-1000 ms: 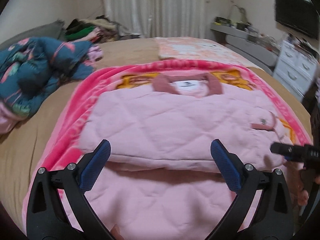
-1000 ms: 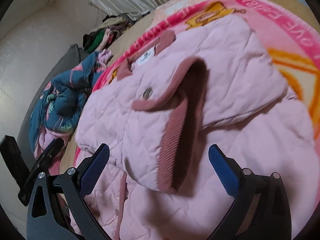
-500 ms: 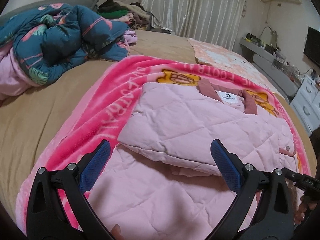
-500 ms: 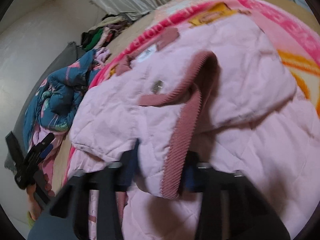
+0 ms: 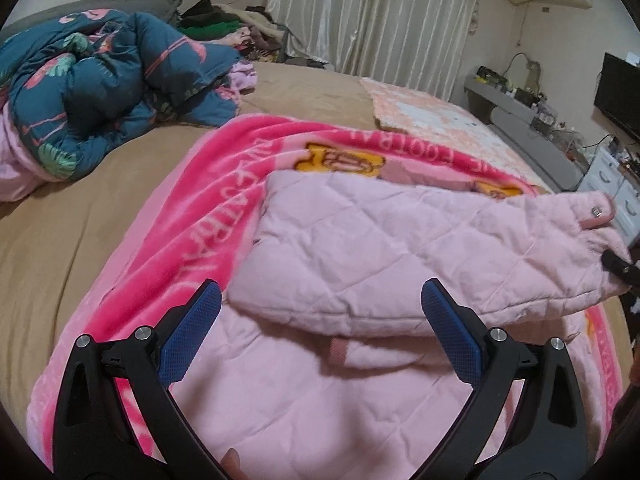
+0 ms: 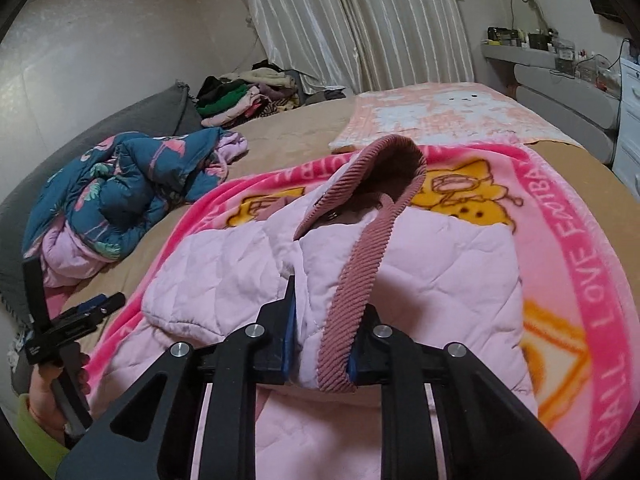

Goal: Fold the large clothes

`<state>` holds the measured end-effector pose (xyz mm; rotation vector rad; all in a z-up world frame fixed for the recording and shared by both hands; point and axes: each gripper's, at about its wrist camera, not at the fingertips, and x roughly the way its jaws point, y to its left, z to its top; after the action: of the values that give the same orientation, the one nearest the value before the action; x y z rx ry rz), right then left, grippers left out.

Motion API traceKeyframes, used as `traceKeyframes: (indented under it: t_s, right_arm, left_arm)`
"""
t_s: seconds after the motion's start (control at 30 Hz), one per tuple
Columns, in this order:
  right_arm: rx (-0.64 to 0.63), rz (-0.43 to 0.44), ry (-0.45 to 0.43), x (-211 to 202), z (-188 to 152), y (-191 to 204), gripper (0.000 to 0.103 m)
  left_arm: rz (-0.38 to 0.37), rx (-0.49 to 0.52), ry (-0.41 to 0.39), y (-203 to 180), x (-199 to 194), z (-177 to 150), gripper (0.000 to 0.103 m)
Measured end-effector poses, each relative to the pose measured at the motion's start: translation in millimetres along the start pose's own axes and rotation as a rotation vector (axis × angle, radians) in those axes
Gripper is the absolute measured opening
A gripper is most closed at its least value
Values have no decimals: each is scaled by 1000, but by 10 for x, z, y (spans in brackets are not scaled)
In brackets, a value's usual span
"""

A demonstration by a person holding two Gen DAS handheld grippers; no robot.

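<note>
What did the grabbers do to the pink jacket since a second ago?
The right gripper just closed its jaws on the pink jacket at the ribbed cuff and lifted it. The left gripper stayed open and empty; the pink blanket stayed put.

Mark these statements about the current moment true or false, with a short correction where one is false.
1. The right gripper is shut on the pink quilted jacket. True.
2. The left gripper holds the jacket too. False: its fingers stand open, gripping nothing.
3. The jacket lies on a pink cartoon blanket. True.
4. The teal flamingo-print quilt is folded flat. False: it is bunched in a heap.
5. Clothes are piled near the curtain. True.
</note>
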<state>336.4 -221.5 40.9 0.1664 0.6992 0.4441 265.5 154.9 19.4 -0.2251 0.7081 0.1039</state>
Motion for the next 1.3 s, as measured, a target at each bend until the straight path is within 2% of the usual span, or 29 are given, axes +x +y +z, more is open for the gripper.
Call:
traceKeyframes:
  t_s: [0.23, 0.37, 0.47, 0.57, 0.7, 0.8, 0.97, 1.03, 1.13, 1.2, 1.23, 1.3]
  right_arm:
    - [26, -70, 53, 175, -161, -122, 18]
    - [34, -103, 85, 251, -226, -152, 21]
    - [48, -143, 97, 287, -275, -151, 30]
    - [55, -207, 104, 284, -315, -165, 46]
    - [40, -278, 50, 171, -320, -136, 56]
    - [48, -262, 3, 106, -267, -73, 66]
    - [-49, -182, 21, 294, -117, 285, 73]
    - [-87, -151, 52, 449, -68, 424, 77]
    - [-139, -130, 113, 734, -44, 562, 78]
    - [-159, -165, 176, 968, -99, 557, 78]
    - [-164, -185, 253, 1177, -180, 508, 79]
    - [-184, -193, 278, 1330, -290, 469, 81]
  left_arm:
    - [-53, 62, -18, -177, 152, 126, 94]
    - [-83, 109, 12, -309, 336, 99, 94]
    - [-99, 156, 31, -420, 463, 30, 93]
    - [-117, 210, 70, -495, 588, -90, 82]
    - [-121, 247, 137, -499, 748, -215, 79]
    - [-155, 205, 170, -400, 820, -227, 79]
    - [-137, 217, 195, -413, 901, -282, 80]
    - [-139, 219, 197, -417, 902, -289, 80]
    - [-142, 214, 196, -403, 893, -296, 80]
    - [-140, 217, 196, -395, 892, -294, 80]
    - [-141, 214, 196, -387, 892, -292, 80]
    - [-143, 213, 197, -388, 885, -289, 80]
